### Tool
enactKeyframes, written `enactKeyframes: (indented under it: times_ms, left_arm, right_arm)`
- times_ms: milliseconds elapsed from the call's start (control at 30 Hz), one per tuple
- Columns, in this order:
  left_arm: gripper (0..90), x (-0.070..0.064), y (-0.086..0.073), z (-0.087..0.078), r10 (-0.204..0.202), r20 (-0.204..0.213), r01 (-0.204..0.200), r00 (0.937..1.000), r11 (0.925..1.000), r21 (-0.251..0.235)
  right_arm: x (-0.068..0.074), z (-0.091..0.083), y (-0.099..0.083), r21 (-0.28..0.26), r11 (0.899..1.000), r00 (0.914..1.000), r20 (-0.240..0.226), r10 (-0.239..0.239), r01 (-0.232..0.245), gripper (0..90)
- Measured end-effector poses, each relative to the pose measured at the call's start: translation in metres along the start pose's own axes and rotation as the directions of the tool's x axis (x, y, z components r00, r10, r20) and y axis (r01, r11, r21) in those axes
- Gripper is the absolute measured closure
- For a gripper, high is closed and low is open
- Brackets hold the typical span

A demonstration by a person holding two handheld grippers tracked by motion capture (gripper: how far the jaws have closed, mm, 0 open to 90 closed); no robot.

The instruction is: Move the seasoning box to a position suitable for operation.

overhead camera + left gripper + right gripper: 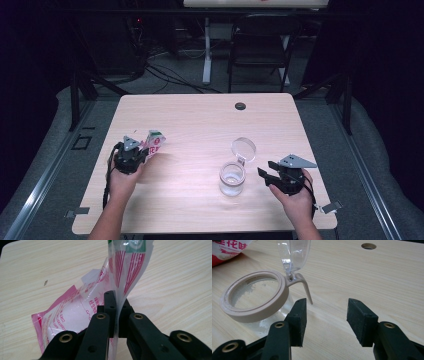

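Observation:
A pink and white plastic pouch (154, 143) (72, 312) with red stripes and a green top lies at the table's left. My left gripper (143, 151) (117, 312) is shut on the pouch's edge, which curls up from between the jaws. A clear glass jar (232, 178) (254, 300) with a beige rim and its clear lid (243, 148) (293, 255) hinged open stands right of centre. A little white powder clings inside the jar. My right gripper (266, 170) (325, 321) is open just right of the jar, apart from it.
The wooden table (200, 120) has a round cable hole (240, 106) (368, 246) near its far edge. A black folding chair (260, 47) and a white desk leg (206, 50) stand beyond the table. Bare tabletop lies between pouch and jar.

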State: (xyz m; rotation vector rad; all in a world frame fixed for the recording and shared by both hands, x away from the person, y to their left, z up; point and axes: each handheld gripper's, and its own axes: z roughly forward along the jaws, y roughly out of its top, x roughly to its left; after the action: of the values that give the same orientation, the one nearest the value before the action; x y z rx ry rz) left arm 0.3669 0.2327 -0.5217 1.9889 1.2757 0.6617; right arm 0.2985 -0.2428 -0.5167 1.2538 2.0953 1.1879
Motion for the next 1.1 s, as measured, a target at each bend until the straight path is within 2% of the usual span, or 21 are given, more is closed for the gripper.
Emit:
enactKeyframes:
  times_ms: [467,633,700,867,1067,1100]
  left_arm:
    - [90.0,0.009,0.002,-0.012,-0.022,-0.012,0.022,0.9997,0.9994,-0.027]
    - [90.0,0.017,0.005,-0.020,-0.009,-0.037,0.008,0.9993,0.9994,-0.033]
    - [90.0,0.019,0.007,-0.021,-0.023,-0.044,0.022,0.9987,0.9990,-0.040]
    - [90.0,0.024,0.008,-0.025,-0.005,-0.049,0.005,0.9988,0.9999,-0.016]
    - [90.0,0.035,0.015,-0.034,-0.018,-0.054,0.017,0.9984,0.9995,-0.026]
    - [90.0,0.037,0.017,-0.035,-0.030,-0.060,0.028,0.9977,0.9989,-0.037]
  right_arm:
    - [-0.001,0.000,-0.001,-0.009,1.000,1.0000,-0.002,0.008,-0.008,50.5]
    - [0.000,-0.001,0.000,-0.010,1.000,0.9999,-0.004,0.010,-0.010,50.4]
    - [0.000,0.000,0.000,-0.009,1.000,1.0000,-0.002,0.007,-0.007,50.4]
    - [-0.001,0.000,-0.001,-0.001,1.000,0.9999,-0.005,0.011,-0.011,50.4]
    - [-0.003,0.000,-0.001,-0.008,1.000,0.9998,-0.004,0.019,-0.019,50.4]
    - [-0.003,0.000,-0.001,-0.007,1.000,0.9998,-0.002,0.020,-0.020,50.4]
